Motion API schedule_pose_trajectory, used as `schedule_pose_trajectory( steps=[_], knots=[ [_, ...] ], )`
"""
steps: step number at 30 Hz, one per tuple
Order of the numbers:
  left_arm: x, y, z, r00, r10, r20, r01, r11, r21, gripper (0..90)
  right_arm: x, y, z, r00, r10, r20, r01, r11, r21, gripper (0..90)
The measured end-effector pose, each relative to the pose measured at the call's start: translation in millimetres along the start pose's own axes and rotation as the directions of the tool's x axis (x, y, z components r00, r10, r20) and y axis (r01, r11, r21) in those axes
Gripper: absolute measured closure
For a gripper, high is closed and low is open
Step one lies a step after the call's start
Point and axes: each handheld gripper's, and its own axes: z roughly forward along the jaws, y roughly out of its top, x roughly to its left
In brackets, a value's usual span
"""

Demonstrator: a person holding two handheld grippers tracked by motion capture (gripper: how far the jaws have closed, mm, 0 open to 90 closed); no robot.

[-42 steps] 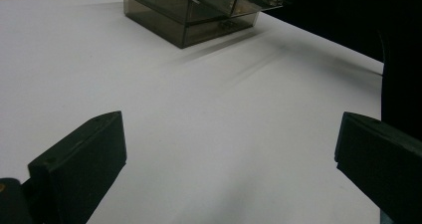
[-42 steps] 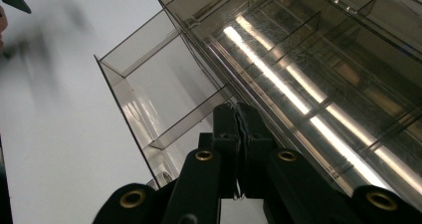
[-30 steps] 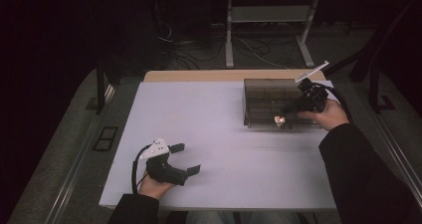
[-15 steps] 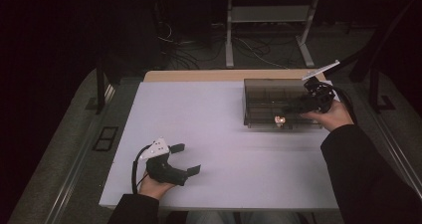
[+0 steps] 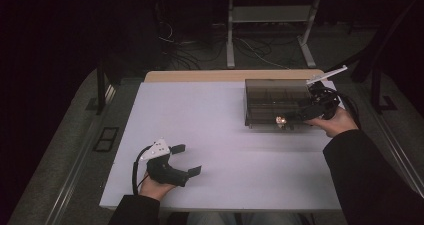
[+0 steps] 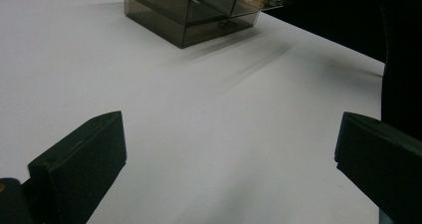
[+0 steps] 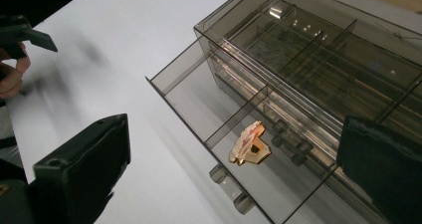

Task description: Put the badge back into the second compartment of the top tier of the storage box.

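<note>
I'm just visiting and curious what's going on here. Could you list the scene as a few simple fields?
Table: white tabletop
Box: smoky clear drawer organizer, far right of the table
Drawer: bottom drawer pulled open
Inside the drawer: small gold and pink ring
Right gripper: over the open drawer, jaws apart, holding nothing
Left gripper: near the table's front edge, jaws apart, holding nothing

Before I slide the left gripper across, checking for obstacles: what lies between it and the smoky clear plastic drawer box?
Nothing: bare white tabletop runs from the left gripper to the drawer box, as its own view shows.
</note>
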Motion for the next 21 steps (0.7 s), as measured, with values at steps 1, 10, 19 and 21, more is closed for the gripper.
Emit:
schedule_pose_trajectory(
  steps=[1, 10, 19, 21],
  knots=[
    [-0.1, 0.0, -0.1, 1.0000, 0.000, 0.000, 0.000, 1.0000, 0.000, 0.0, 0.6, -1.3, -0.9, 1.0000, 0.005, -0.003, -0.005, 1.000, -0.007, 0.0],
    [0.0, -0.1, -0.2, 1.0000, 0.000, -0.001, 0.000, 1.0000, 0.000, 0.0, 5.0, -19.4, -7.7, 0.9996, 0.017, -0.023, -0.019, 0.999, -0.050, 0.0],
    [0.1, -0.1, -0.4, 1.0000, 0.001, -0.002, -0.001, 1.0000, 0.001, 0.0, 15.7, -30.3, -12.6, 0.9998, -0.002, -0.021, 0.001, 0.997, -0.079, 0.0],
    [0.1, -0.1, -0.4, 1.0000, 0.001, -0.001, -0.001, 1.0000, 0.001, 0.0, 18.9, -31.9, -12.9, 0.9998, -0.005, -0.022, 0.004, 0.997, -0.083, 0.0]
  ],
)
